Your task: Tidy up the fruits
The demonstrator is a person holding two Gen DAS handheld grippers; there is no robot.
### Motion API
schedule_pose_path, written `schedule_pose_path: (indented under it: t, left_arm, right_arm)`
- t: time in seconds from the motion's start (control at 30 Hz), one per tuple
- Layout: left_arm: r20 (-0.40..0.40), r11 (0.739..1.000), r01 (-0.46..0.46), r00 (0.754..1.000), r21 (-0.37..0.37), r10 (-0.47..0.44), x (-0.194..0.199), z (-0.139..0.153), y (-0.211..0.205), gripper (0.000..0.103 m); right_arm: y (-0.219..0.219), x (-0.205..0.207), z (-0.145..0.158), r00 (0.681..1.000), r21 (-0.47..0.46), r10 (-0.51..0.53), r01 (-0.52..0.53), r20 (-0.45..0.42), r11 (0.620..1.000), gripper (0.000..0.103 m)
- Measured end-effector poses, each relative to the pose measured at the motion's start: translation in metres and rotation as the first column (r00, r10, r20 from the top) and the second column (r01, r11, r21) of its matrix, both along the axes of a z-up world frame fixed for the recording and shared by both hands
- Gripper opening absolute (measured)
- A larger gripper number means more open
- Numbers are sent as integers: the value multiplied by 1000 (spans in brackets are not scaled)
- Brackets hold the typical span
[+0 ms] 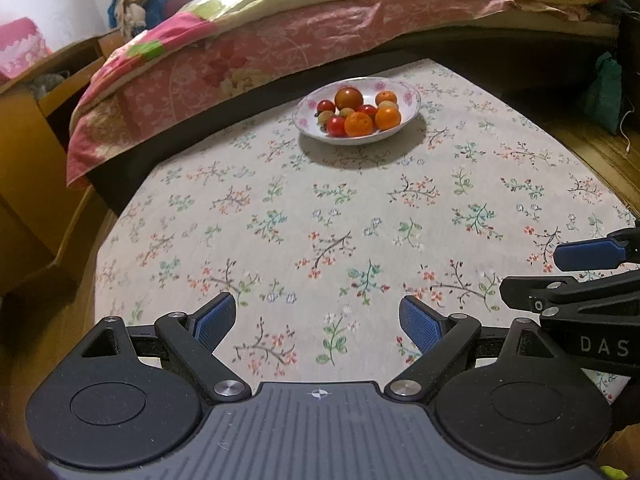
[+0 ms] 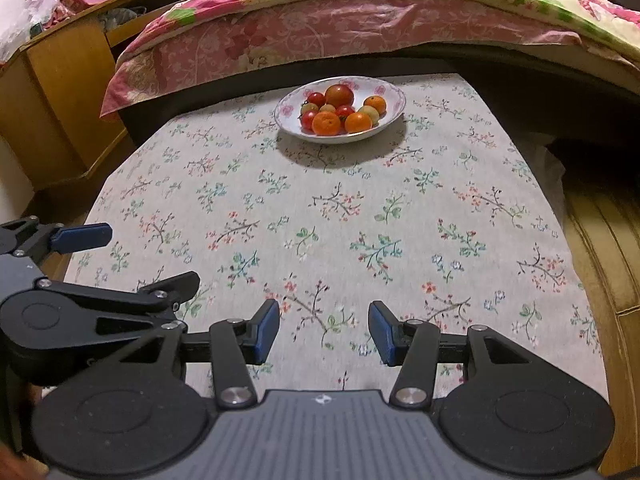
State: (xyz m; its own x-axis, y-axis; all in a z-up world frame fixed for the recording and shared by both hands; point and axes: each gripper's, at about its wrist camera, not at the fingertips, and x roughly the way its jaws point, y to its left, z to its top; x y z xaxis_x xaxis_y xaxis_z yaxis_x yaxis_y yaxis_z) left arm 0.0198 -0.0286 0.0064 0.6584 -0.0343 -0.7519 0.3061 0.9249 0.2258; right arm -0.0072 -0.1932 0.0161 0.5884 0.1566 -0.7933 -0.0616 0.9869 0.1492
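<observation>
- Left wrist view: I see a desk under a pale cloth printed with small flowering twigs. Behind it runs a bed with pink floral quilts; a wooden cabinet stands at left.
- A white bowl with pink flowers on its rim sits near the desk's far edge, holding the fruits: oranges, red tomatoes, a few greenish ones.
- My left claw hangs released over bare cloth, jaws wide, nothing between them.
- Right wrist view: same cloth, bed and cabinet; wood floor at right.
- Bowl and fruits lie well ahead.
- Right claw stands narrower, pads apart, empty.
</observation>
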Motion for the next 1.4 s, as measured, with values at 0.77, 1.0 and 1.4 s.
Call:
schedule_pose_path:
  t: [0.77, 1.0, 1.4]
  left_arm:
    - [4, 998, -4, 1000, -56, 4, -12, 6, 5, 93]
    - [-8, 999, -5, 1000, -54, 4, -11, 3, 4, 93]
    - [-10, 999, -5, 1000, -53, 4, -10, 2, 4, 93]
  right_arm:
    - [3, -26, 10, 999, -8, -29, 30, 36, 1000, 48]
    - [3, -26, 9, 999, -6, -31, 31, 33, 999, 48]
    - [2, -24, 5, 999, 2, -35, 35, 23, 999, 48]
